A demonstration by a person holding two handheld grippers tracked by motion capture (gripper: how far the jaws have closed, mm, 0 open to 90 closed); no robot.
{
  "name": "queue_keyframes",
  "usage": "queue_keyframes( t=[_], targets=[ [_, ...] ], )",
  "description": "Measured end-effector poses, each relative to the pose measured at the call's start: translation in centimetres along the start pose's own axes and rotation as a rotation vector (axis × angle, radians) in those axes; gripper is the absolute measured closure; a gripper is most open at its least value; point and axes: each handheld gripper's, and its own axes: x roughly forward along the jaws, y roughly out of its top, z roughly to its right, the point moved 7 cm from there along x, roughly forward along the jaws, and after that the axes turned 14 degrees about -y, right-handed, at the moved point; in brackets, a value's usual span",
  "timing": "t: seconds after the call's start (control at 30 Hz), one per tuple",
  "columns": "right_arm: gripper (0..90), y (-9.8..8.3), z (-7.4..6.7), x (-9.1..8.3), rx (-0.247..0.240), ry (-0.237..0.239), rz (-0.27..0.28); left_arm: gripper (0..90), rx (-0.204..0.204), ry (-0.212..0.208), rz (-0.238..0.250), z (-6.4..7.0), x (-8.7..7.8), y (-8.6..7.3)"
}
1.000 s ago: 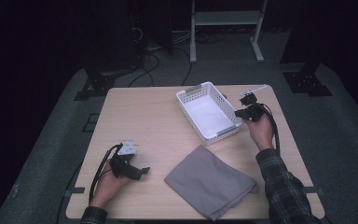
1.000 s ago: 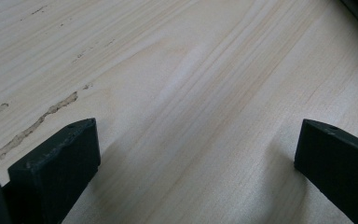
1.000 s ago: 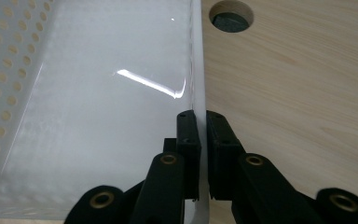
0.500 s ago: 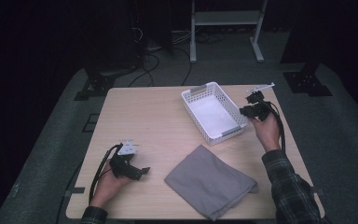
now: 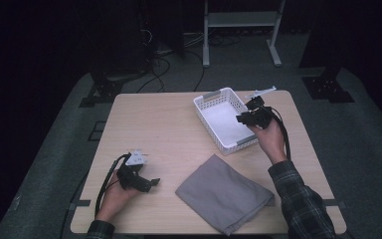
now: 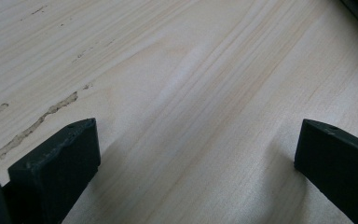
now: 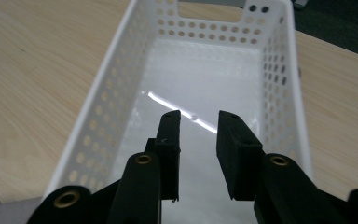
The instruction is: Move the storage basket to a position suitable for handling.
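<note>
A white perforated basket (image 5: 214, 95) stands at the back right of the wooden table (image 5: 164, 124). My right gripper (image 5: 240, 118) hovers over its right side, pointing in. In the right gripper view the jaws of the right gripper (image 7: 199, 114) stand a narrow gap apart above the bare basket floor, with its wall (image 7: 279, 70) to the right and nothing between them. A grey cloth (image 5: 224, 194) lies loosely folded near the front edge. My left gripper (image 5: 150, 182) rests at the front left. The left gripper (image 6: 198, 123) has its jaws wide apart over bare wood.
A white metal rack (image 5: 238, 20) and cables (image 5: 164, 59) are on the floor beyond the table. Black stand feet (image 5: 328, 82) sit at the right, others at the left. Bare wood stretches between the left gripper and the basket.
The right hand drew back to the right of the basket, then came left over its inside. The basket shifted slightly to the right early on. The left gripper stayed put.
</note>
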Motion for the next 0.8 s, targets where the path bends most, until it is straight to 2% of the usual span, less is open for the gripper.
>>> queue_keyframes(
  t=[0.27, 0.53, 0.8],
  targets=[
    [67.7, 1.1, -3.3, 0.5, -0.036, 0.068, 0.005, 0.0, -0.002, -0.001, 0.001, 0.0, 0.0, 0.0],
    [66.8, 1.8, -6.3, 1.7, -0.085, 0.108, 0.001, 0.0, -0.001, 0.0, 0.001, 0.0, 0.0, 0.0],
    [66.1, 1.7, -8.2, 3.5, -0.098, 0.126, -0.04, 0.0, -0.002, -0.001, 0.001, 0.0, 0.0, 0.0]
  ],
)
